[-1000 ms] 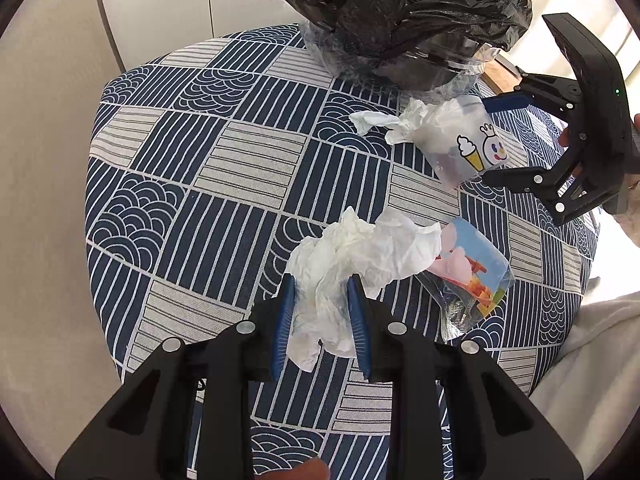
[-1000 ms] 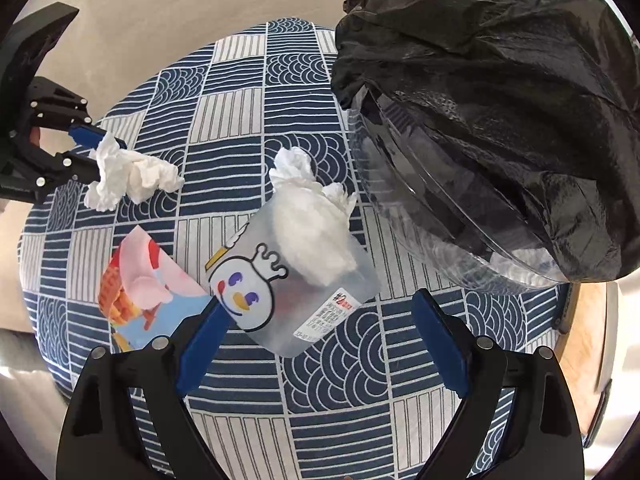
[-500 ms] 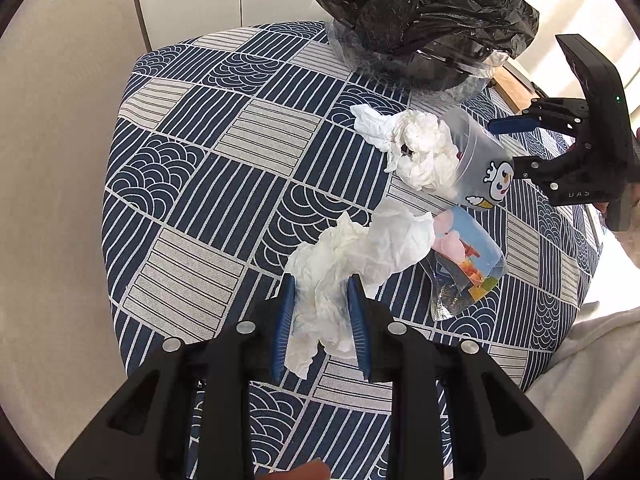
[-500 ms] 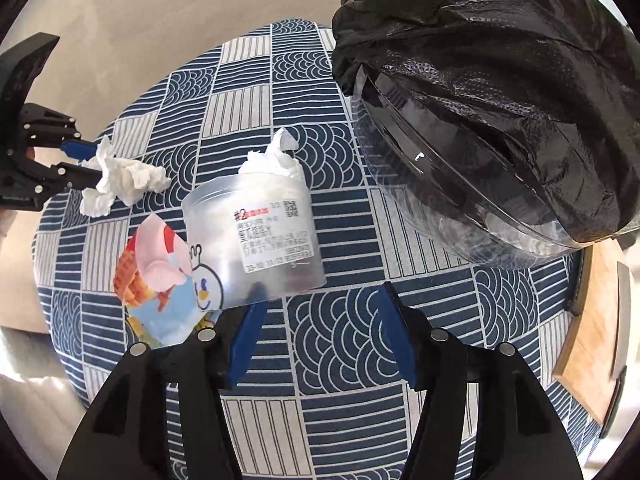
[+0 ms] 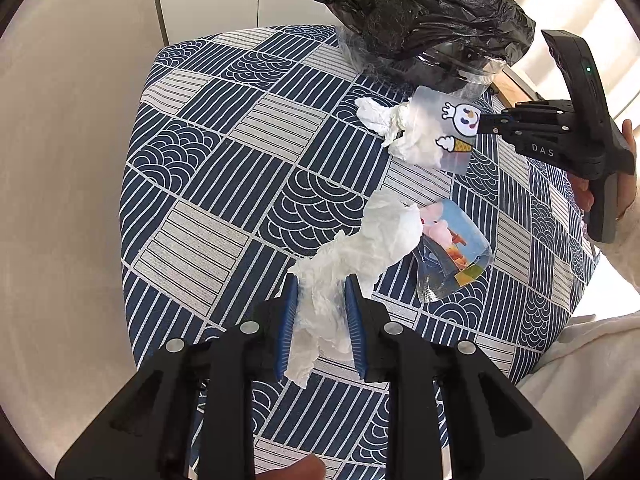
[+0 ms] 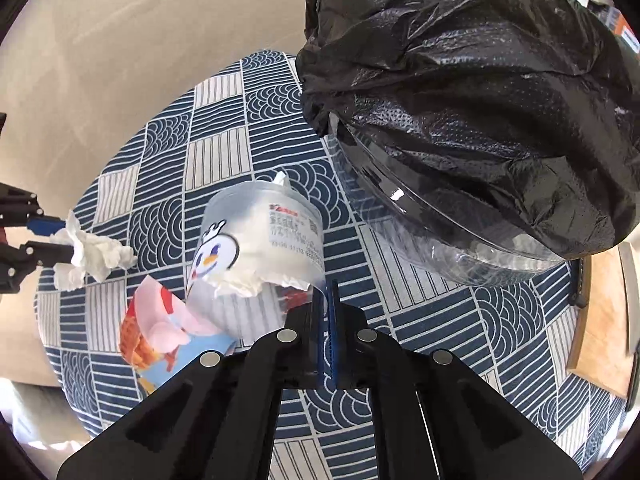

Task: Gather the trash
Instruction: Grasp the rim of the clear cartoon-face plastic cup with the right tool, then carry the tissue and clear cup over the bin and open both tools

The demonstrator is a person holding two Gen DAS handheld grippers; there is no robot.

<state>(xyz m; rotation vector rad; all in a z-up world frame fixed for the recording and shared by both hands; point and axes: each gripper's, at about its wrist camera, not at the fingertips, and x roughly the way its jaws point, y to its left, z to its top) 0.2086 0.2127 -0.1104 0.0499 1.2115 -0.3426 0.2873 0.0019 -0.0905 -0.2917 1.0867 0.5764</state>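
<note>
Gripping a crumpled tissue (image 5: 344,280), the left tongs (image 5: 320,320) held it above the patterned bench (image 5: 224,184). Right tongs (image 6: 326,332) had pinched the rim of a clear plastic cup (image 6: 260,240) w/ tissue stuffed inside, beside the black trash bag (image 6: 480,100). Colourful wrapper (image 5: 452,252) lay on the bench btw them.

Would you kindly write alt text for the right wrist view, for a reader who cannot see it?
The right hand-held gripper pinches the rim of a clear plastic cup stuffed with tissue, above a navy patterned tablecloth. A black-lined bin stands to the right; at the left edge the left hand-held gripper holds a crumpled tissue.
</note>
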